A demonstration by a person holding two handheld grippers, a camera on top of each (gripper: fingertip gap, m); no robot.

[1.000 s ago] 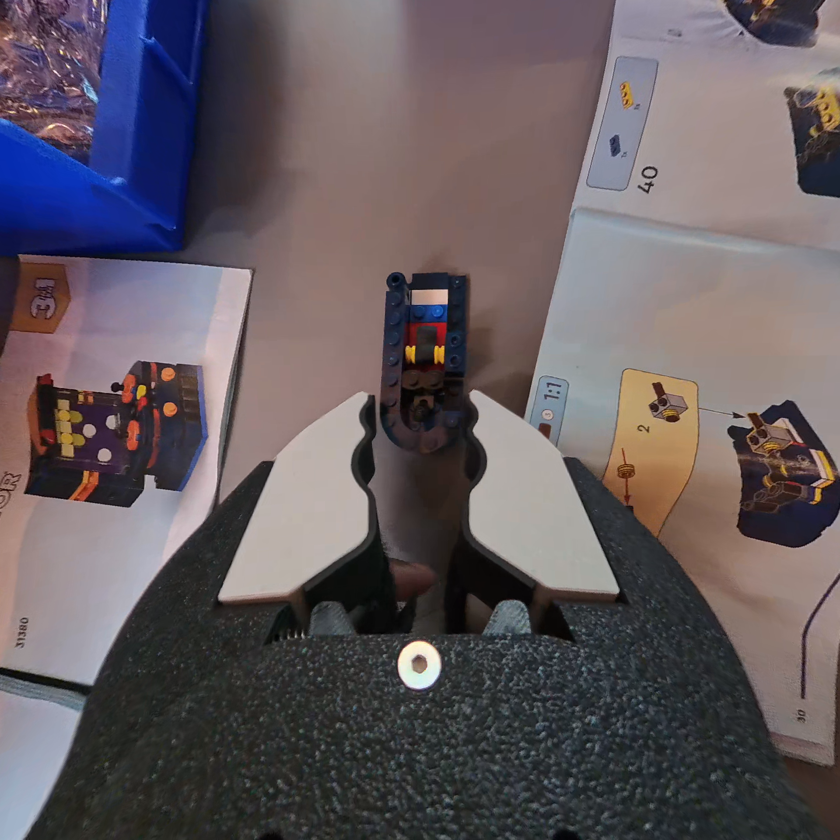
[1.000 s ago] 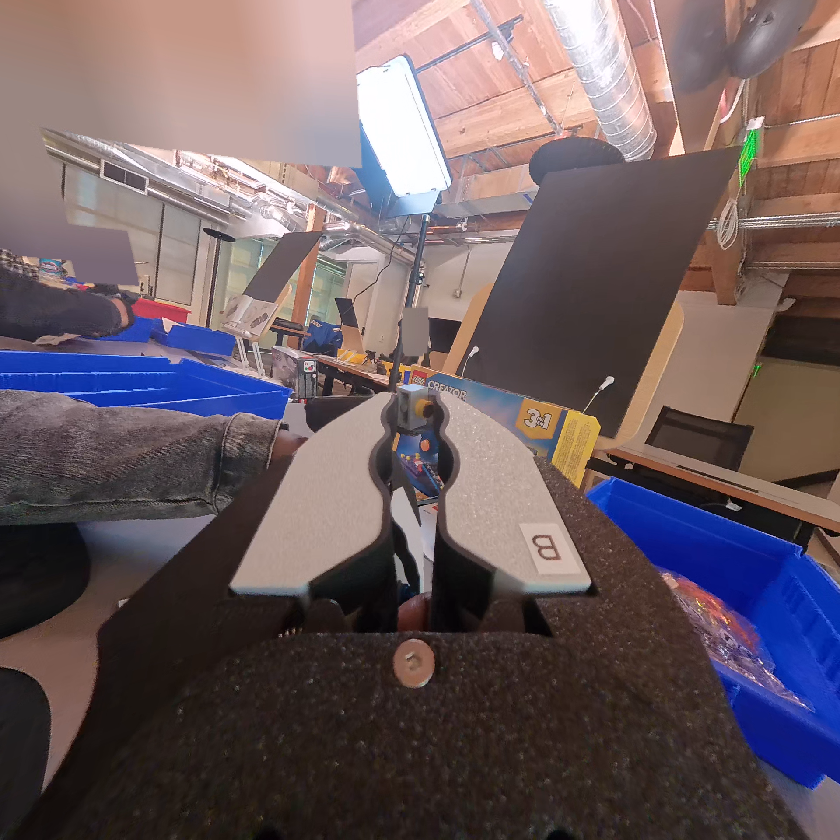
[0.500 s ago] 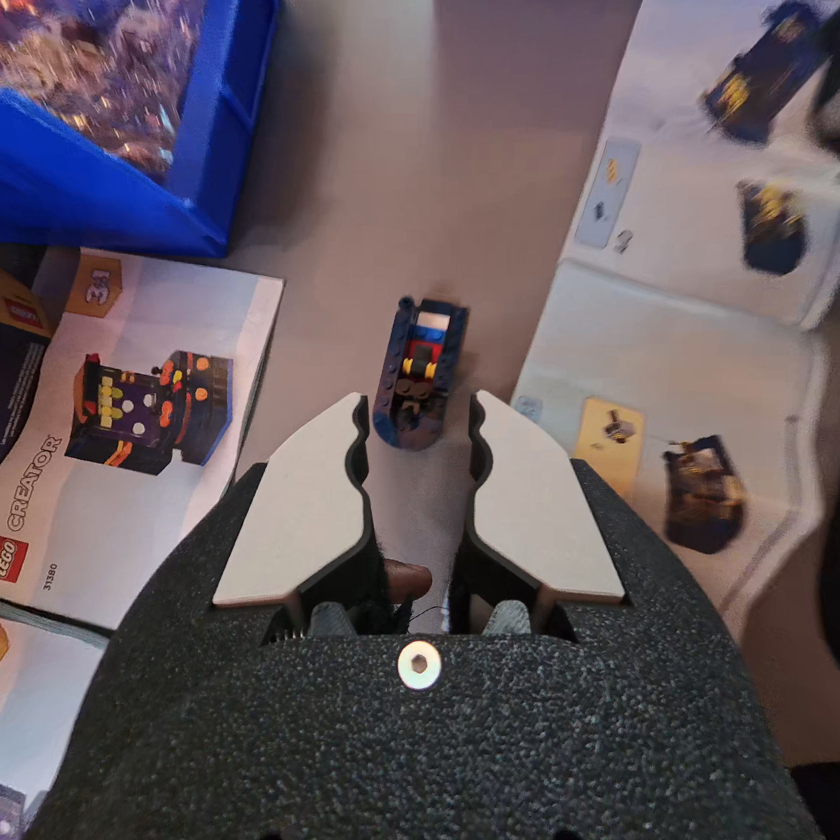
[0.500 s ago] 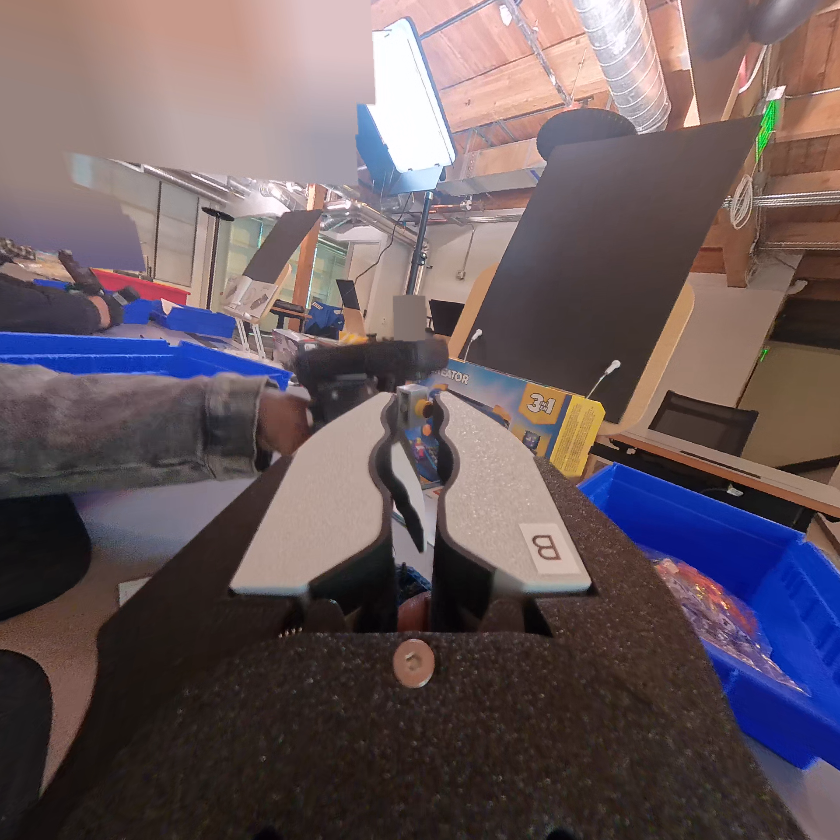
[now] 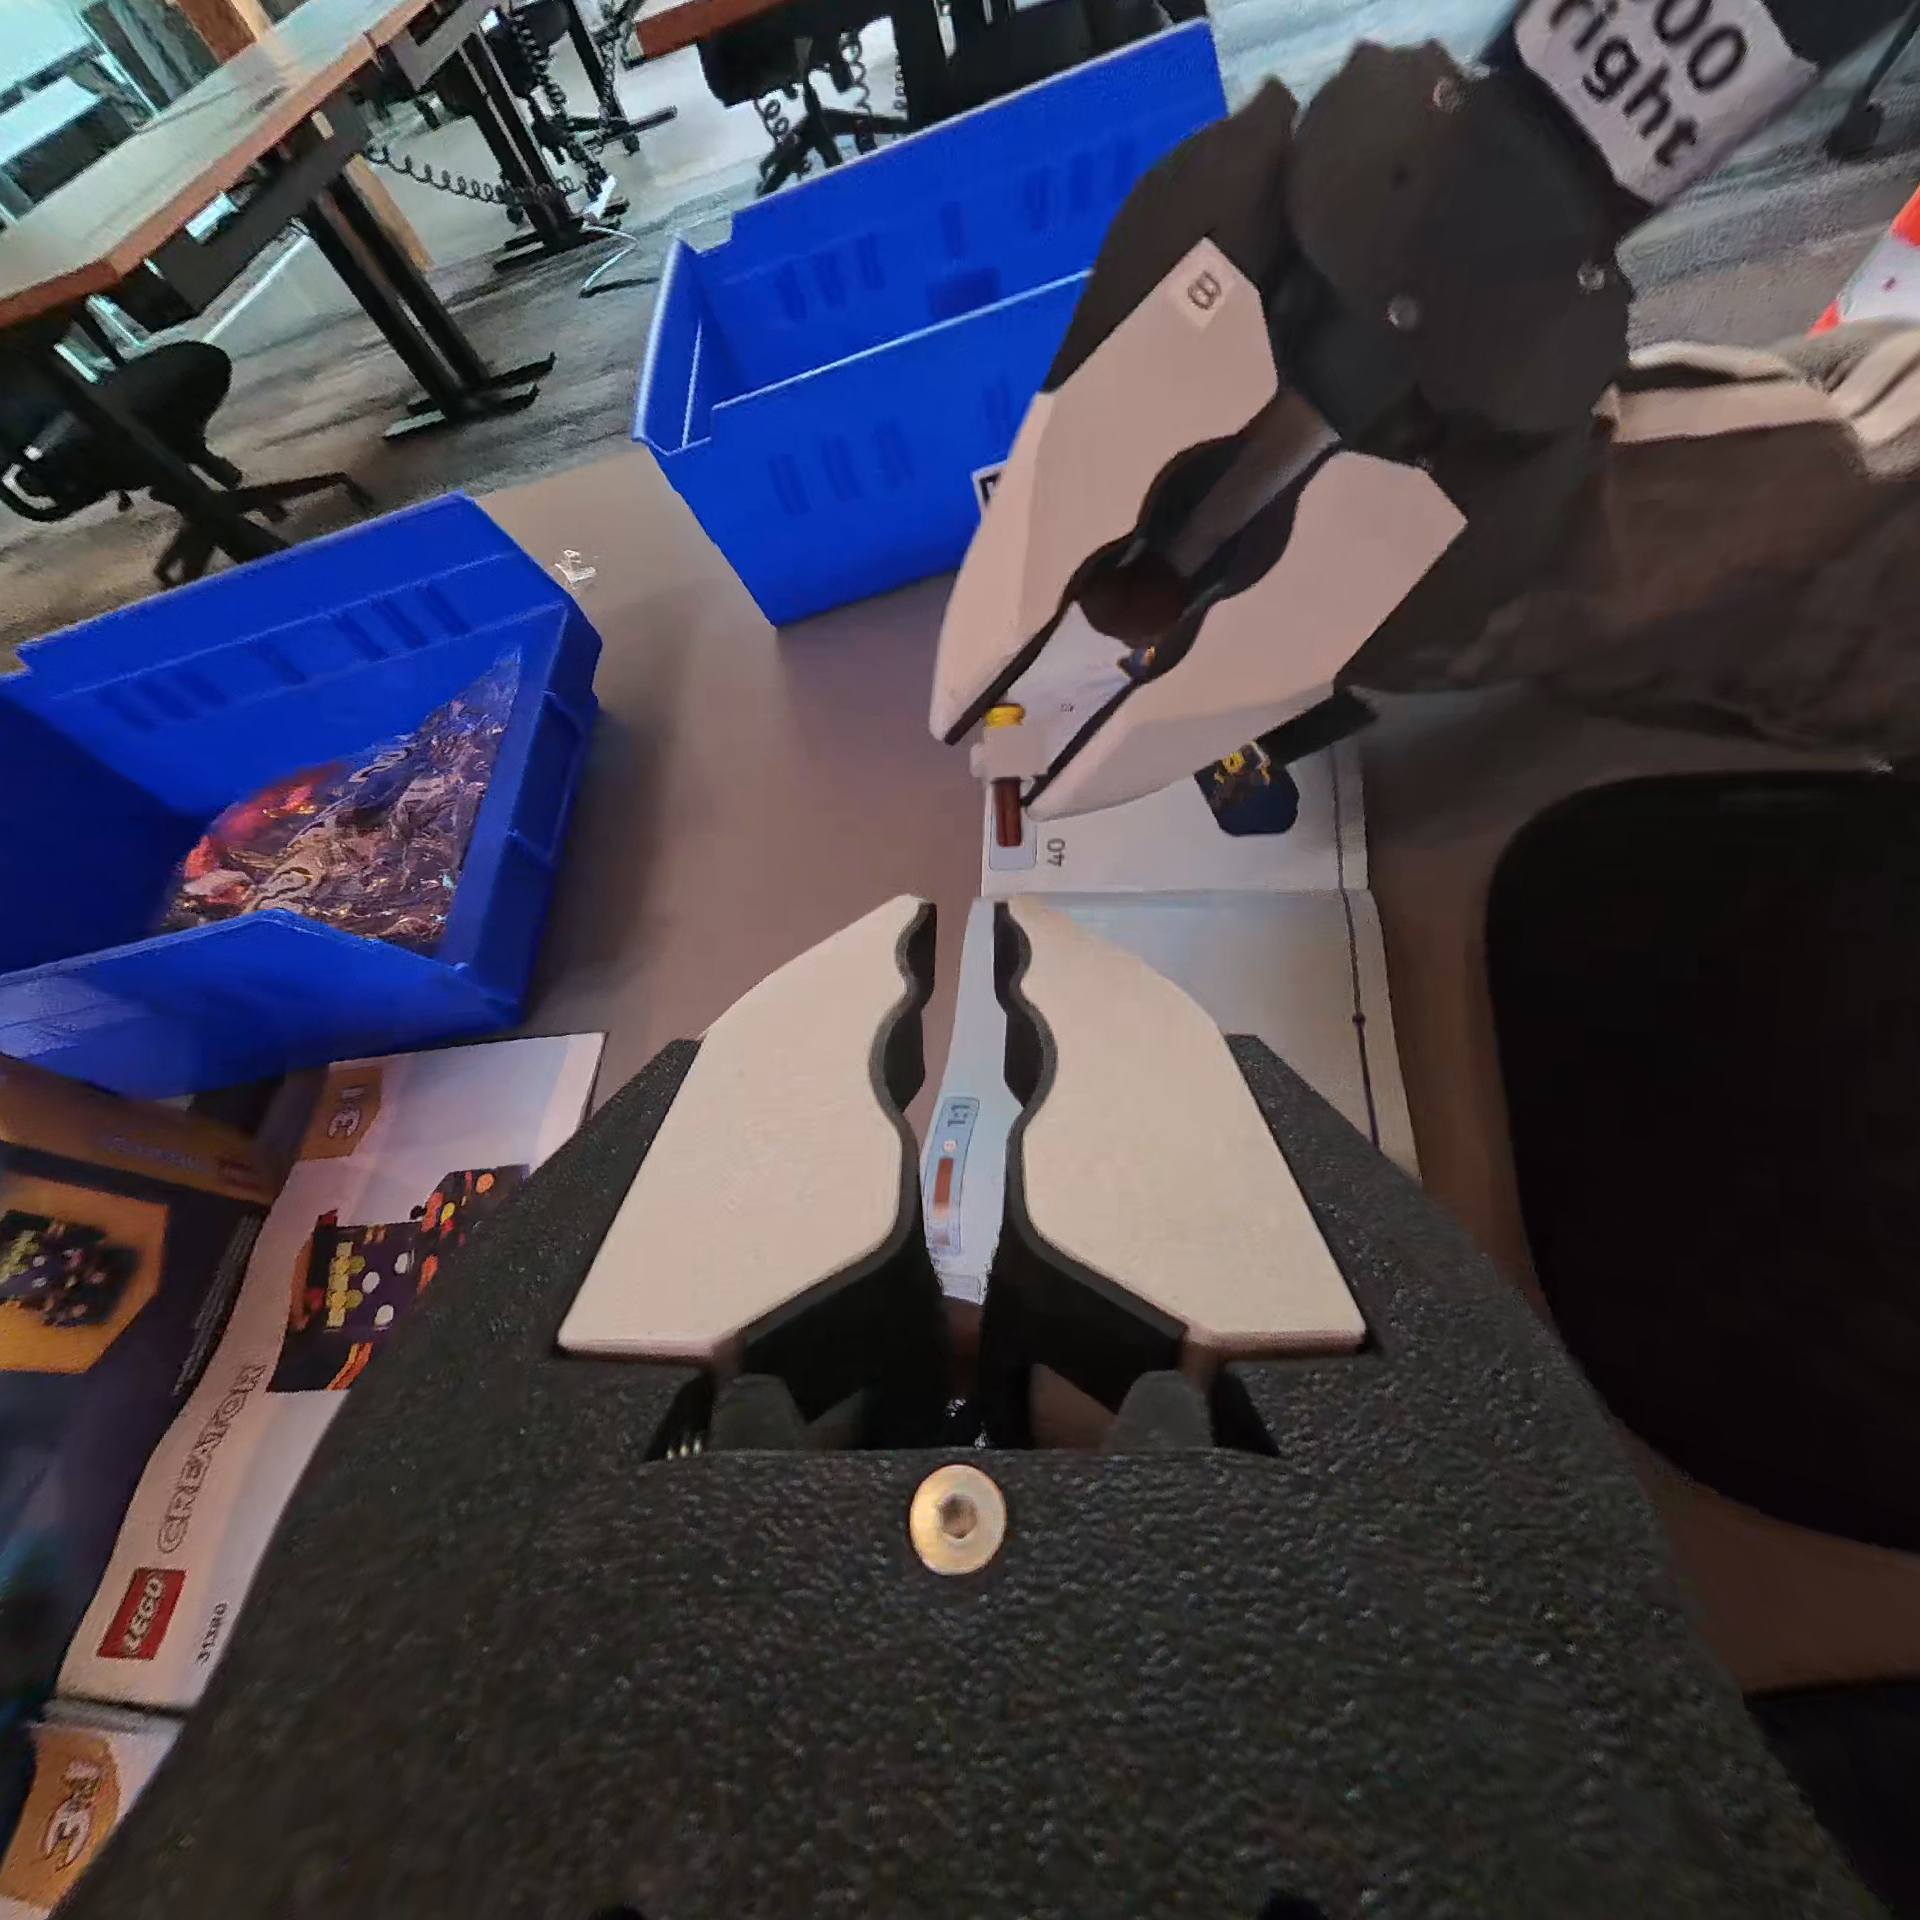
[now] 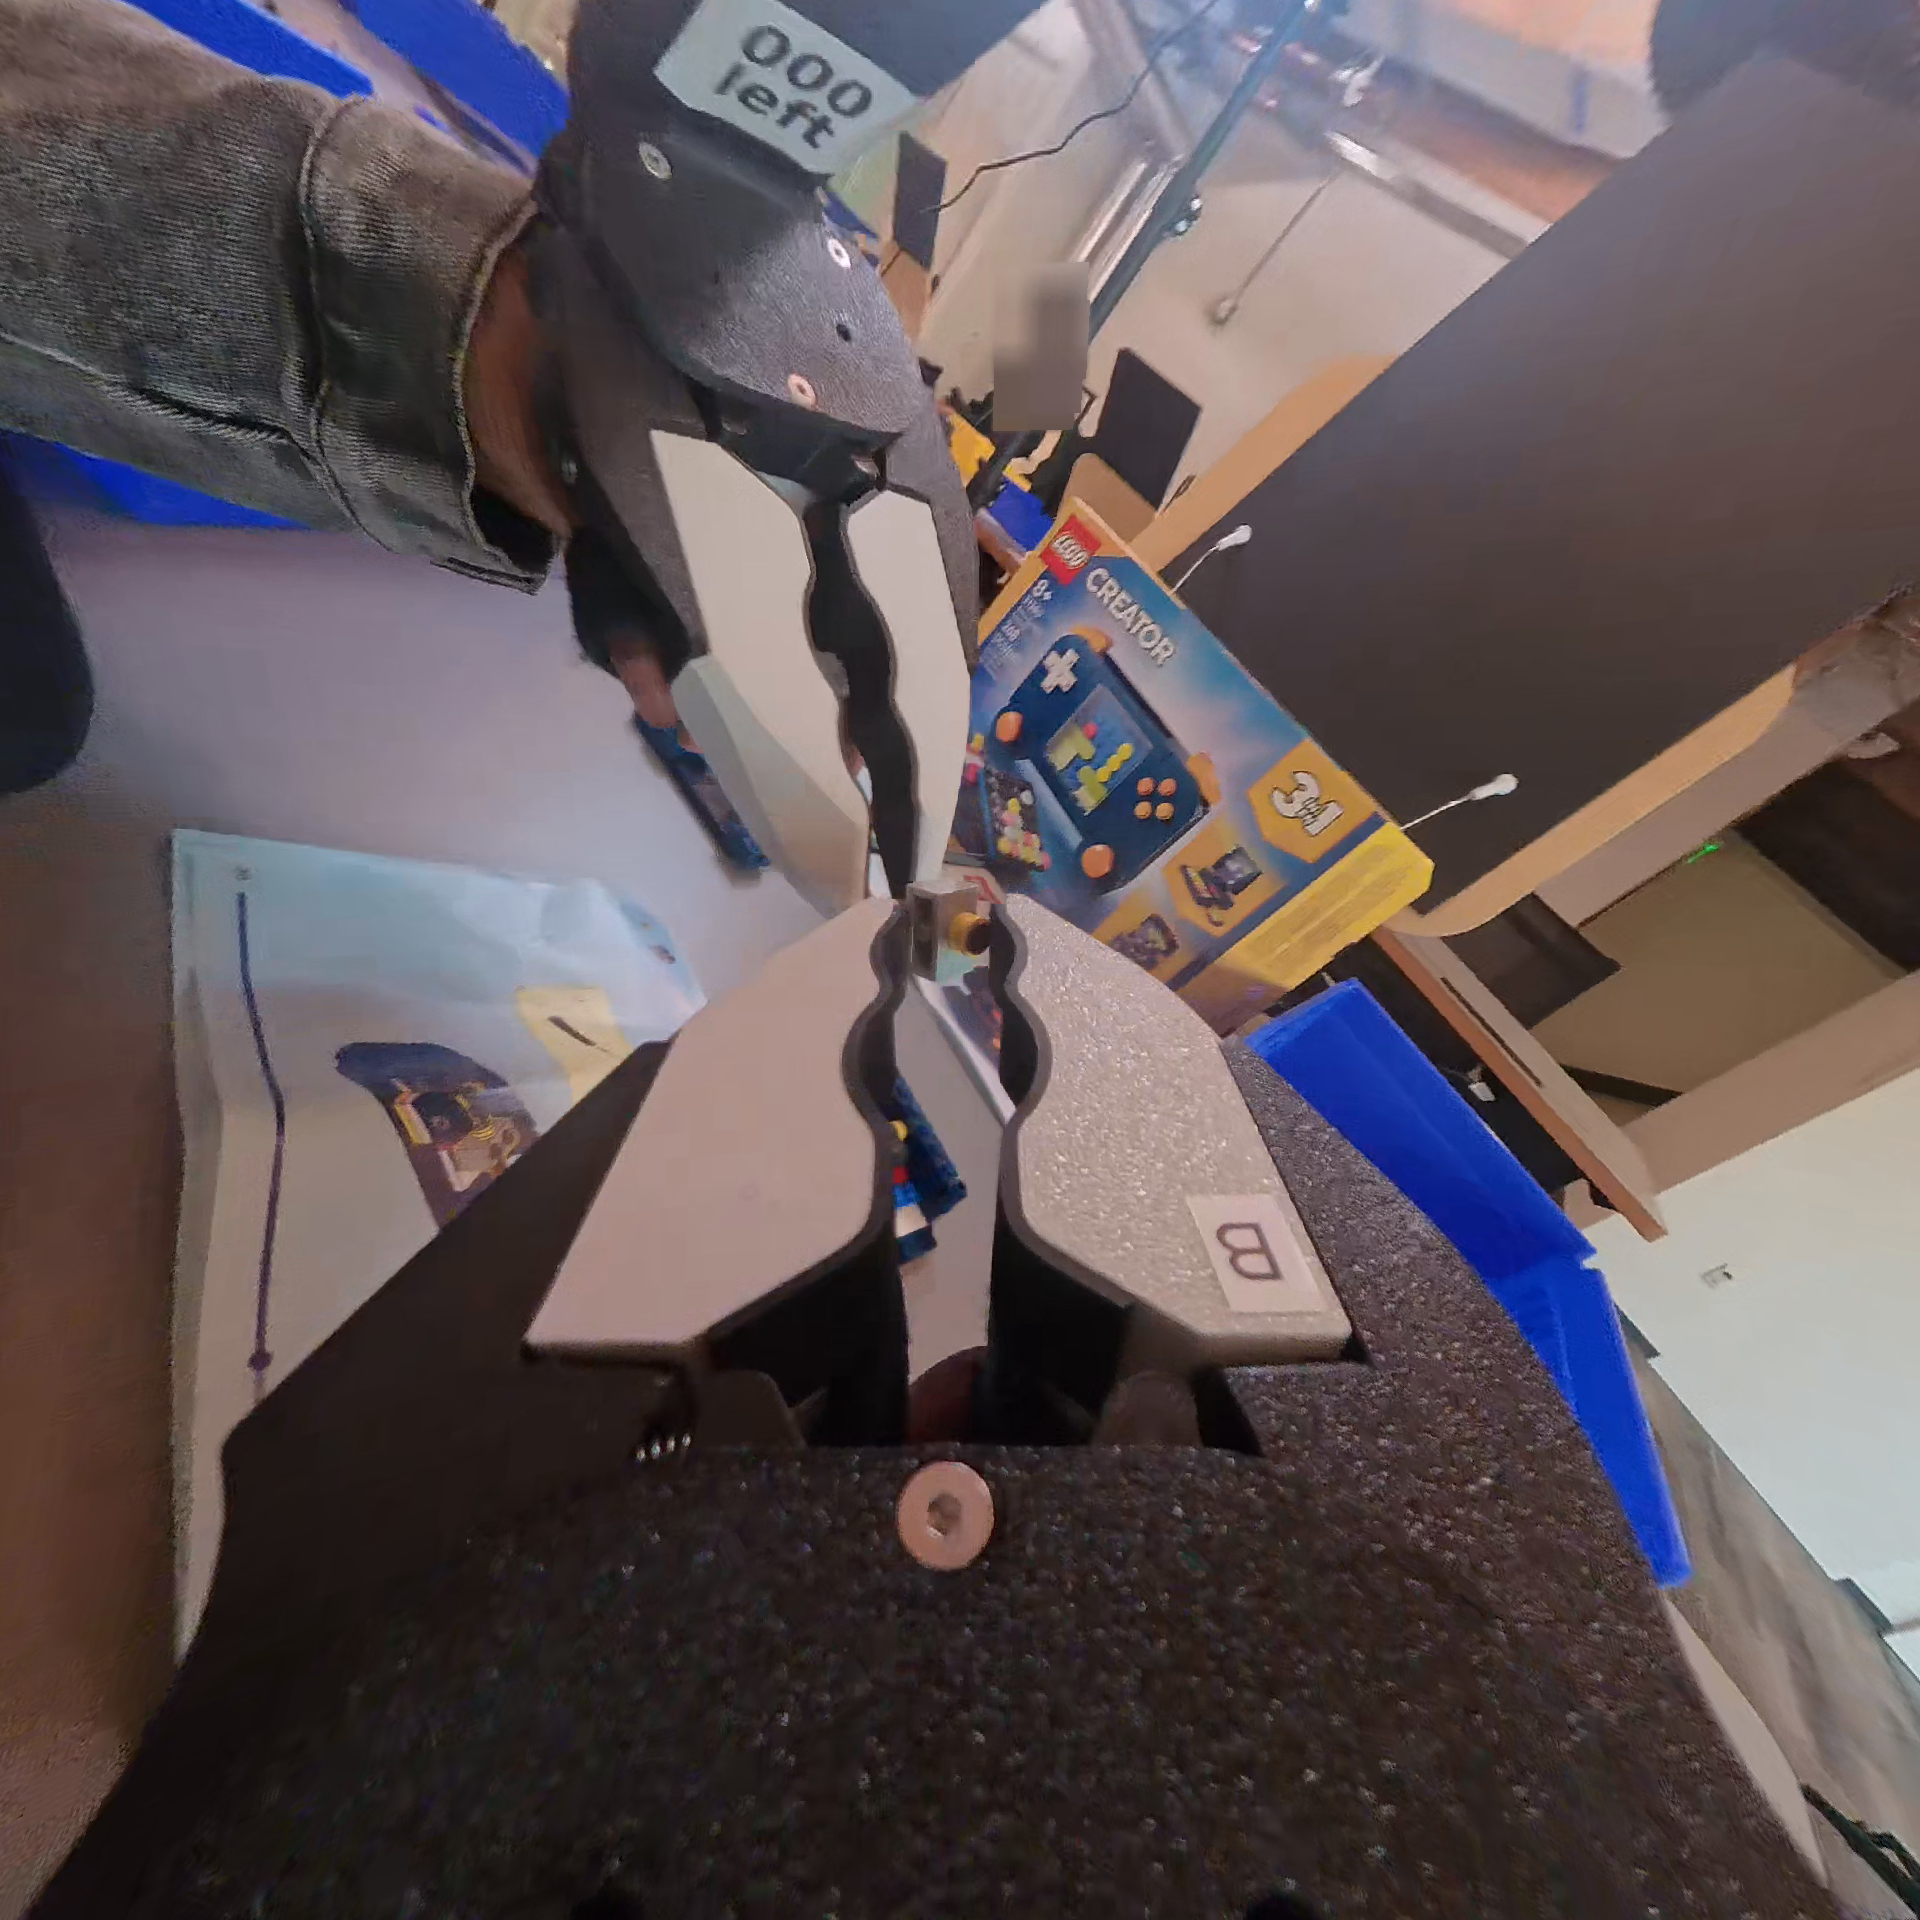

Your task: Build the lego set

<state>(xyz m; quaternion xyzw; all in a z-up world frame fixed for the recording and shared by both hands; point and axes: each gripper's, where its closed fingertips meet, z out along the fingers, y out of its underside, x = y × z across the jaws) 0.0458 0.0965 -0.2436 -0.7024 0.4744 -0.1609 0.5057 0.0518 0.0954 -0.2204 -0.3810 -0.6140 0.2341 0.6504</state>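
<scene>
Pinching a small grey brick piece [image 6: 932, 928] with a yellow-orange stud on its side, the right hand-held gripper [image 6: 943, 928] has both pads pressed on it at the very tips. In the left wrist view the same piece [image 5: 1006, 743] shows pale, with a reddish-brown pin sticking out below the tips, held above the open instruction booklet [image 5: 1226, 956].

Left hand-held gripper [image 5: 964, 914]: fingers drawn close, narrow slit between them, nothing in the slit, only the booklet page seen through it. It hovers over the booklet's left edge, tips just beside the right gripper's tips in the right wrist view.

Dark blue brick model [image 6: 920, 1174] lies on the tabletop [image 5: 748, 727], seen through the gap behind the right gripper's fingers.

Around: blue bin with bagged parts [image 5: 312, 831] to the left, a second blue bin [image 5: 862, 416] farther back, a closed booklet [image 5: 312, 1299] at lower left, and the set's box [image 6: 1195, 769] standing behind. A grey sleeve [image 6: 260, 301] leads to the left gripper.
</scene>
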